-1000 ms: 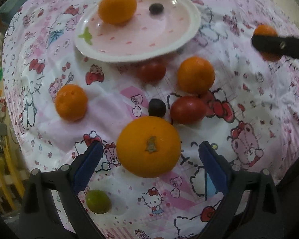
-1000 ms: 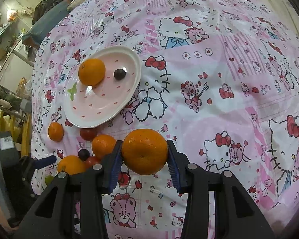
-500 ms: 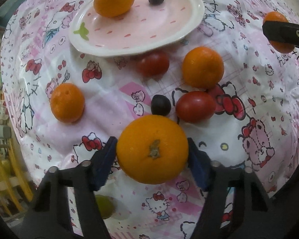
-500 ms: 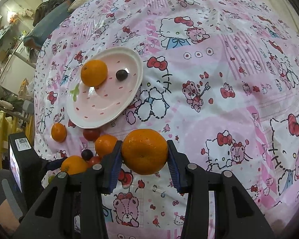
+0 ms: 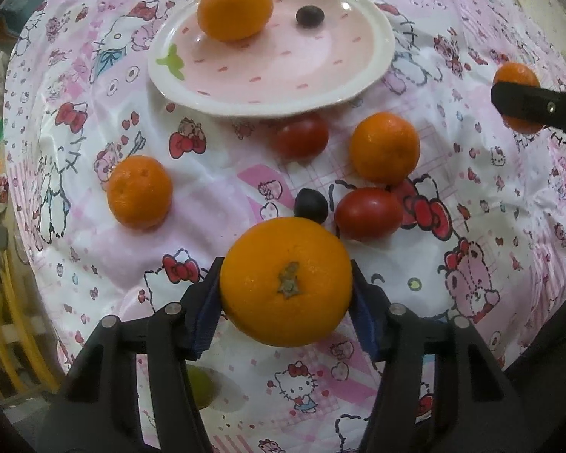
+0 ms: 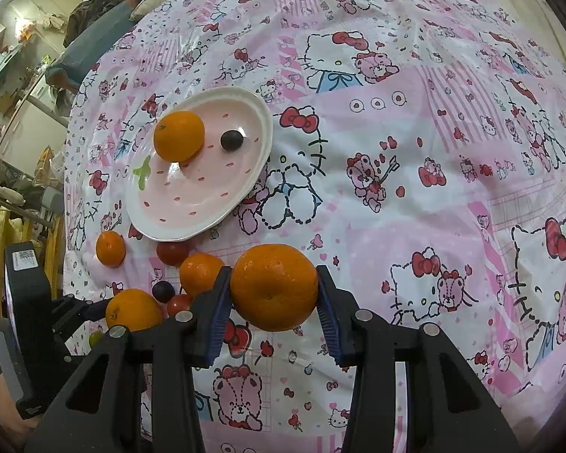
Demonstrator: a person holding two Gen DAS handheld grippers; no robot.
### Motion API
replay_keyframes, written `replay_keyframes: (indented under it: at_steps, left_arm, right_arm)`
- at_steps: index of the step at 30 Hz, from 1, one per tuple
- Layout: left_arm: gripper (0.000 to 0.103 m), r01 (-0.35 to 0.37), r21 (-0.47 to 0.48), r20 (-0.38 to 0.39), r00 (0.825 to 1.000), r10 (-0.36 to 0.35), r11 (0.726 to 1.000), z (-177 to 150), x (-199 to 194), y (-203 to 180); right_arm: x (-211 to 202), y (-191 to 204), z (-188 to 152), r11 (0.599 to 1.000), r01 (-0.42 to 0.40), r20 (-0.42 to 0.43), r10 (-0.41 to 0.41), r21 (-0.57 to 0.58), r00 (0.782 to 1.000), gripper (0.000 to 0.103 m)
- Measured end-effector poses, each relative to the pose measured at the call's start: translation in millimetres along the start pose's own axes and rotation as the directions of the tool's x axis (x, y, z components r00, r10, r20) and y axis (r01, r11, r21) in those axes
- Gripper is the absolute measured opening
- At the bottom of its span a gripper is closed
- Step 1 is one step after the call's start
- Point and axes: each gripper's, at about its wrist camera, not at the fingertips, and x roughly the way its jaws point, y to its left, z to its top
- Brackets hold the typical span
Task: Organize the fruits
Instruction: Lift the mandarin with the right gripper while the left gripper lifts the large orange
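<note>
The big mandarin (image 5: pixel 286 281), sitting near the plate (image 5: pixel 358 90), is getting squeezed by the closing left gripper (image 5: pixel 285 304), presumably headed there, while the right gripper (image 6: pixel 273 296) is already clamping another mandarin (image 6: pixel 273 287).

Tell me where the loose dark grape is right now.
In the left wrist view the dark grape lies on the cloth just beyond the held orange, left of the nearer tomato.

We are seeing open cloth (image 6: pixel 415 196) lying right of the plate (image 6: pixel 258 166); loose fruit (image 5: pixel 384 147) is crowding its near side.
</note>
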Motion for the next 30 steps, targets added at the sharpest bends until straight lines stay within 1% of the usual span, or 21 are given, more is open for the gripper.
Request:
replay_keyframes:
  at_steps: [4, 7, 9, 11, 13, 15, 19, 21, 26, 30]
  left_arm:
    - [0.056, -0.002, 0.001, 0.009, 1.000, 0.002, 1.000, -6, -7, 4]
    - [0.056, -0.003, -0.017, 0.024, 1.000, 0.003, 1.000, -11, -16, 7]
    - [0.056, 0.016, -0.051, 0.029, 0.999, -0.015, 0.999, -17, -24, 12]
    - [0.056, 0.067, -0.089, 0.043, 0.997, -0.064, 0.994, -23, -37, 20]
    - [0.056, 0.073, -0.110, 0.061, 0.996, -0.066, 0.991, -28, -50, 27]
    - [0.056, 0.059, -0.123, 0.090, 0.995, -0.049, 0.991, -30, -65, 36]
    - [0.056, 0.029, -0.160, 0.166, 0.986, -0.002, 0.987, -22, -96, 58]
    - [0.056, 0.026, -0.172, 0.184, 0.983, 0.006, 0.985, -14, -102, 64]
    - [0.056, 0.025, -0.200, 0.239, 0.971, 0.024, 0.979, 13, -120, 75]
    - [0.056, 0.029, -0.208, 0.261, 0.965, 0.027, 0.978, 31, -125, 74]
  right_arm:
    - [-1, -2, 0, 1.000, 0.007, 0.000, -0.007, 0.003, 1.000, 0.044]
    - [-1, -3, -1, 1.000, 0.008, 0.000, -0.008, 0.008, 1.000, 0.044]
    - [-2, -4, -1, 1.000, 0.007, 0.002, -0.007, 0.009, 1.000, 0.044]
    - [-5, -5, 0, 1.000, 0.003, 0.008, -0.003, 0.013, 1.000, 0.044]
    - [-10, -7, 0, 1.000, 0.002, 0.020, -0.003, 0.018, 1.000, 0.044]
    - [-15, -10, 2, 1.000, -0.005, 0.035, 0.004, 0.025, 0.999, 0.044]
    - [-29, -10, 7, 1.000, -0.021, 0.090, 0.018, 0.024, 0.996, 0.044]
    - [-37, -7, 8, 1.000, -0.009, 0.129, 0.008, 0.010, 0.992, 0.044]
    - [-52, -4, 14, 0.998, -0.057, 0.195, 0.056, 0.000, 0.979, 0.044]
    - [-60, 3, 18, 0.996, -0.083, 0.234, 0.089, -0.037, 0.968, 0.044]
